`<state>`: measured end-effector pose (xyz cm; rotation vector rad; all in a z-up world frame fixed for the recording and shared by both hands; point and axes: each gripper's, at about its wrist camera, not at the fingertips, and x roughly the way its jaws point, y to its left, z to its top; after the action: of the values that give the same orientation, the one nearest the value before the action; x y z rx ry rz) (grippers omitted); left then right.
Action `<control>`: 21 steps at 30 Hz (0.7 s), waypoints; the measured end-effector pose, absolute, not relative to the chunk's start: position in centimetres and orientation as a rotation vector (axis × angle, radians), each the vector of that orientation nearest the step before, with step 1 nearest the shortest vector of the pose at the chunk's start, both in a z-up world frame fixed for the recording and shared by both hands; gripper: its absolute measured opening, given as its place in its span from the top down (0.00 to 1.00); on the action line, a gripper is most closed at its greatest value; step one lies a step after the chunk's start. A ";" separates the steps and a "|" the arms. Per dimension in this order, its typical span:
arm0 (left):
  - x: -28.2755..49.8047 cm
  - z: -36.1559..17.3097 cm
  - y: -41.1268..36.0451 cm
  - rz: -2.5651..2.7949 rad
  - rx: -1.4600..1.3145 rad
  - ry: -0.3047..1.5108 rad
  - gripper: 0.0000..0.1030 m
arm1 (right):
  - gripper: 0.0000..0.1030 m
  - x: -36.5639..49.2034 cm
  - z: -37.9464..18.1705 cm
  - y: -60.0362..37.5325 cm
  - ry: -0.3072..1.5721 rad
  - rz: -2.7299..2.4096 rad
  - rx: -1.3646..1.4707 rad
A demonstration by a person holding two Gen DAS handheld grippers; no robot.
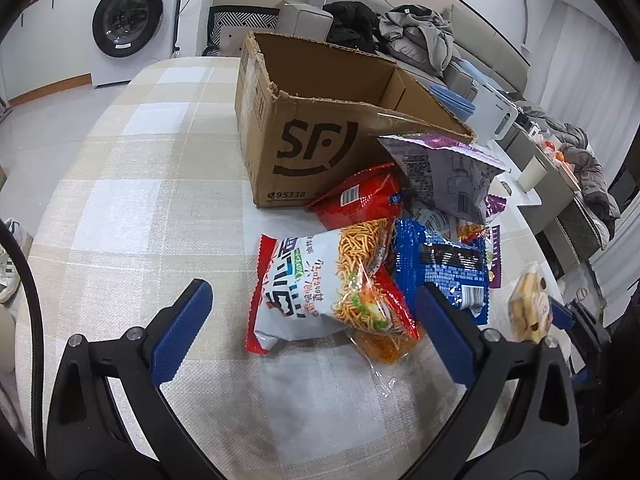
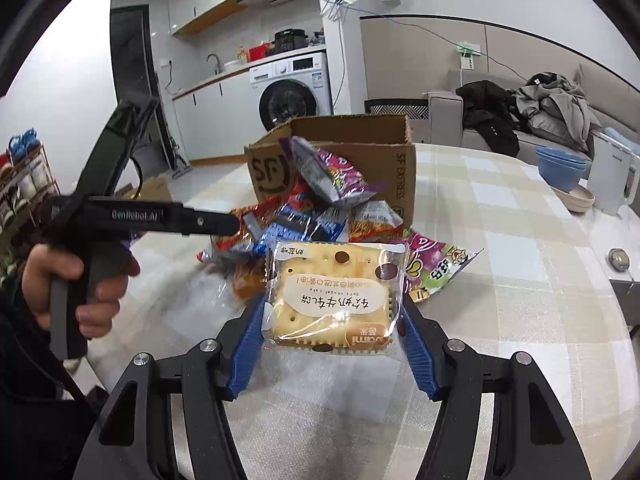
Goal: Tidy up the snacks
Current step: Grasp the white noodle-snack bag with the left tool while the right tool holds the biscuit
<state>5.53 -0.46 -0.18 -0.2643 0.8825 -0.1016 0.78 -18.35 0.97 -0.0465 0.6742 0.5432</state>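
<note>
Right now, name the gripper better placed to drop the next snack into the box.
Right. The right gripper is clamped on the cracker pack, facing the cardboard box. The left gripper is open and empty above the noodle snack bag.

Left gripper (image 1: 312,320) fingers spread wide; right gripper (image 2: 332,320) fingers clamped, lifted.

Checked-cloth table (image 1: 132,184) bearing an open cardboard box (image 1: 320,140) and, beside it, a snack-packet heap (image 1: 384,248).
</note>
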 end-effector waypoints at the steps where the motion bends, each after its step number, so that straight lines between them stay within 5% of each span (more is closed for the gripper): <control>1: 5.6 -0.2 -0.5 -0.106 -0.266 0.883 0.02 | 0.37 0.9 1.2 -18.6 0.668 0.544 -0.033; 21: 8.4 -2.3 0.3 -0.126 -0.323 0.944 0.02 | 0.37 5.9 7.3 -19.9 0.590 0.593 0.105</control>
<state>8.38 0.34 -2.27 -0.3231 0.9440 -0.1256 5.93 -19.92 7.26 0.1045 0.5897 0.5932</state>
